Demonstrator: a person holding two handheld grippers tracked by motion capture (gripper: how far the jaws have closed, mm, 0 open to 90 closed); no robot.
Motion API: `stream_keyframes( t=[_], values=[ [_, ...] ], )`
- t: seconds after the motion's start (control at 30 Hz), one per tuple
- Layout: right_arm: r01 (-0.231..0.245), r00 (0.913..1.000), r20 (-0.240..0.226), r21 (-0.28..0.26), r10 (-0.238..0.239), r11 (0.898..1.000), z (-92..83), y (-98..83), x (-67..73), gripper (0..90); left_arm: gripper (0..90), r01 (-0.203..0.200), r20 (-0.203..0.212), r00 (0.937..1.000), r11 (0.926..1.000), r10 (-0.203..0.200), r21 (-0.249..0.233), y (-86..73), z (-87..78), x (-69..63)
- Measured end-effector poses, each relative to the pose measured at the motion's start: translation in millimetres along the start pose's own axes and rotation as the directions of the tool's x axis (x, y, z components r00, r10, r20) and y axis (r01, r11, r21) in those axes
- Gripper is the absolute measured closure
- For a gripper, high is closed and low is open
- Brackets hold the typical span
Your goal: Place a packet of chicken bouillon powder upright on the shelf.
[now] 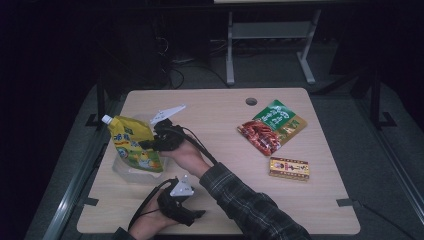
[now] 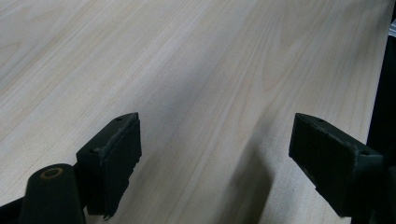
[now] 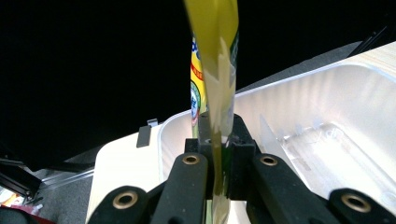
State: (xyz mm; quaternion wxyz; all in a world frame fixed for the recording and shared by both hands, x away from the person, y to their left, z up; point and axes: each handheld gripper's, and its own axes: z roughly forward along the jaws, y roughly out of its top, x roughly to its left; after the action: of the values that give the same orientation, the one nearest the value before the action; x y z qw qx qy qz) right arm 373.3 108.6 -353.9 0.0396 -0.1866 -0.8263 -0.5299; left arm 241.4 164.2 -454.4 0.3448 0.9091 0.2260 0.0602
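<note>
**Yellow pouch held over the clear container**

The jaws of the right gripper (image 3: 217,140) are clenched on the edge of the yellow pouch (image 3: 212,56); the thin seam of the pouch stands pinched between the two pads and rises straight up from them. In the high view the right gripper (image 1: 150,144) grips the pouch (image 1: 132,142) at its right side, and the pouch hangs above the clear container (image 1: 127,172), with its lower part over the opening. I cannot tell if the bottom of the pouch touches the container. The white cap of the pouch points to the far left corner of the surface (image 1: 215,120). In the right gripper view the container (image 3: 327,112) is just behind the jaws, and its inside looks bare.

The jaws of the left gripper (image 2: 215,163) are released and stand wide apart, with only the light wood surface (image 2: 187,70) between them. In the high view the left gripper (image 1: 200,214) rests near the front edge of the surface, just in front of the container and to its right.

Well to the right of the container lies a red and green snack bag (image 1: 271,127), and a small gold box (image 1: 289,168) lies near it, on the side closer to the person. The person's checked sleeve (image 1: 245,202) comes in from the bottom edge, to the right of the left gripper.
</note>
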Motion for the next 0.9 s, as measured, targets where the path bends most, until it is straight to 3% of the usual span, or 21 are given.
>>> stream_keyframes(
  t=[0.23, 0.37, 0.4, 0.43, 0.47, 0.53, 0.67, 0.7, 0.73, 0.77, 0.9],
  values=[
    [-0.012, 0.9998, -0.018, 0.015, 0.013, 1.000, 5.8, 0.1, -1.1, 87.1, 16.3, 0.005, 0.000, 1.0000, 1.0000, -0.005, -0.005, 0.1, 1.4, -0.9],
    [0.009, 0.9998, -0.018, 0.024, -0.008, 1.000, 11.2, 0.9, 2.3, 86.9, 16.3, 0.000, -0.005, 1.0000, 0.9999, 0.000, 0.011, -0.1, -0.2, -0.2],
    [0.013, 0.9996, -0.025, 0.030, -0.012, 0.999, 14.4, 1.2, 3.3, 86.8, 16.3, -0.006, -0.030, 0.9995, 0.9999, 0.006, 0.011, 0.0, -1.3, -0.1],
    [0.013, 0.9996, -0.025, 0.030, -0.012, 0.999, 14.4, 1.2, 3.3, 86.8, 16.3, -0.006, -0.030, 0.9995, 0.9999, 0.006, 0.011, 0.0, -1.3, -0.1],
    [0.020, 0.9995, -0.023, 0.036, -0.020, 0.999, 17.4, 1.5, 5.1, 86.6, 16.3, -0.045, -0.029, 0.9986, 0.9989, 0.045, 0.012, 0.7, -1.5, 2.3],
    [0.025, 0.9994, -0.023, 0.043, -0.024, 0.999, 20.3, 1.5, 6.1, 86.7, 16.3, -0.006, 0.012, 0.9999, 0.9999, 0.006, 0.010, -0.3, 0.4, 0.3],
    [0.033, 0.9993, -0.018, 0.054, -0.032, 0.998, 22.8, 1.8, 6.7, 87.8, 16.3, -0.003, 0.012, 0.9999, 1.0000, 0.002, 0.010, -0.7, 0.3, 0.2],
    [0.034, 0.9994, -0.013, 0.052, -0.033, 0.998, 22.6, 1.8, 6.3, 87.9, 16.3, -0.110, -0.007, 0.9939, 0.9938, 0.110, 0.016, 2.0, -1.0, 7.4],
    [0.032, 0.9995, -0.010, 0.045, -0.031, 0.999, 22.3, 2.0, 6.2, 88.0, 16.3, -0.103, -0.007, 0.9947, 0.9946, 0.103, 0.016, 1.9, -1.0, 7.0],
    [0.029, 0.9996, -0.007, 0.043, -0.028, 0.999, 21.8, 2.4, 6.0, 88.1, 16.3, 0.038, -0.011, 0.9992, 0.9992, -0.038, 0.011, -1.3, -0.8, -3.0],
    [0.024, 0.9996, 0.010, 0.028, -0.025, 0.999, 19.3, 4.0, 4.0, 88.2, 16.2, 0.015, -0.005, 0.9999, 0.9998, -0.015, 0.014, -1.0, -0.5, -1.7]
  ],
)
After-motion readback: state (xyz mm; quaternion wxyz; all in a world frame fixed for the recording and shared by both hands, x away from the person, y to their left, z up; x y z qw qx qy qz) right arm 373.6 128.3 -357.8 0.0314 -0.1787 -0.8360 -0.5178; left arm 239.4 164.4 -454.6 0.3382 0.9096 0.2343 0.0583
